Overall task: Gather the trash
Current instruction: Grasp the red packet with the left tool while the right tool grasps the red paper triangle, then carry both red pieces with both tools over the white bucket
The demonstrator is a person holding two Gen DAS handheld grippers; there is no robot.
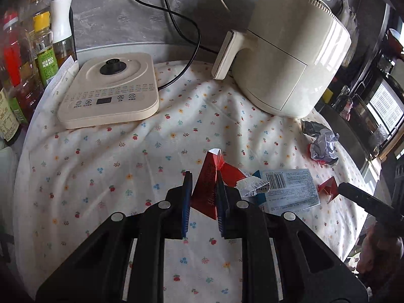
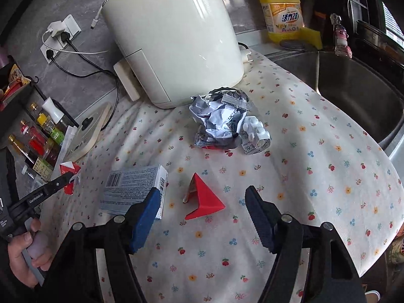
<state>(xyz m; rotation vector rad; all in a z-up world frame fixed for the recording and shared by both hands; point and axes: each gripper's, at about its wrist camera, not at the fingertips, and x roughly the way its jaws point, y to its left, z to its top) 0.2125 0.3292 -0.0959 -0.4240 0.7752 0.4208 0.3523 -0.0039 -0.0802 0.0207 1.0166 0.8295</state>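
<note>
Air fryer (image 2: 174, 38): cream, at the back of my floral tablecloth (image 2: 315, 166).
Blue-grey flat box (image 2: 131, 189): lying flat, just left of my right gripper (image 2: 202, 214).
Crumpled wrapper (image 2: 219, 121): in front of the fryer.
Red folded carton scrap (image 2: 204, 199): peak pointing away, between my right gripper's spread fingers, untouched.
Red carton piece (image 1: 209, 184): long axis pointing away, pinched in my left gripper (image 1: 203, 189).

Both claws share one build: glossy black plastic arms with long slotted cut-outs, round silver pivot screws, and blue ribbed pads on the fingers. The left claw (image 1: 203, 192) carries small white lettering along its arm. The right claw (image 2: 202, 209) matches. A bare-skinned hand (image 2: 24, 255) wraps a pale handle
</note>
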